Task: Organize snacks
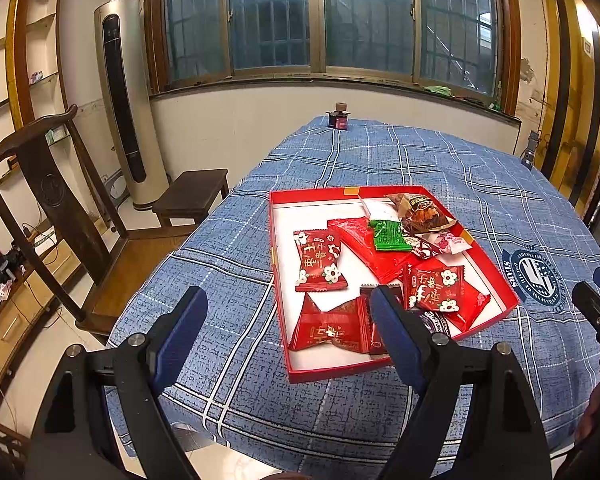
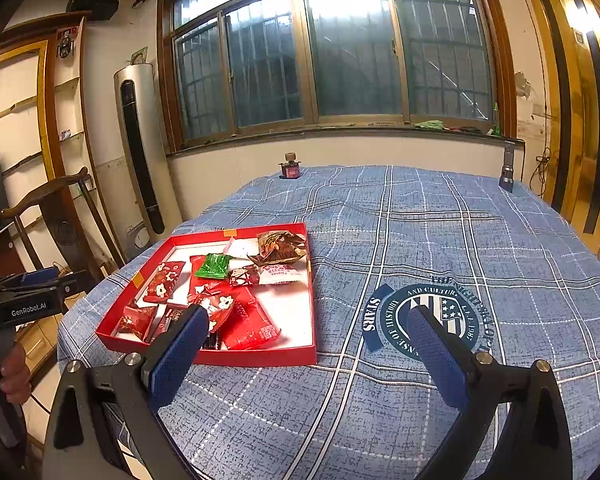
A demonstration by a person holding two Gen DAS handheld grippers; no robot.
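The left gripper [image 1: 288, 316] is nearest to its camera, and its two blue fingers stand wide apart with nothing between them; it hovers over the near edge of the table, just in front of the red tray [image 1: 496, 276]. The right gripper [image 2: 312, 340] is also spread and empty, and it hangs above the bare blue checked tablecloth [image 2: 440, 232], to the right of the tray [image 2: 312, 300]. All the snacks I can see lie inside the tray: a red packet with white flowers [image 1: 319, 261] on the left side, a second flowered packet [image 1: 440, 290] near the right wall, a green packet [image 1: 389, 235] in the middle, a brown bag [image 1: 422, 210] at the far right corner, a small pink and white packet [image 1: 450, 242] beside it, and more red wrappers at the near edge. They lie mixed and partly overlapping, not in rows. No snack is visible on the cloth outside the tray. I judge that the collecting step is finished or nearly so, and the work in hand is to arrange the packets within the tray, or the task is close to its end. If sorting is meant, the next move calls for lowering one gripper onto a flat packet and pinching its crimped edge, because the wrappers are thin and slippery. A small dark object [image 2: 291, 168] stands at the far edge, well apart from everything.
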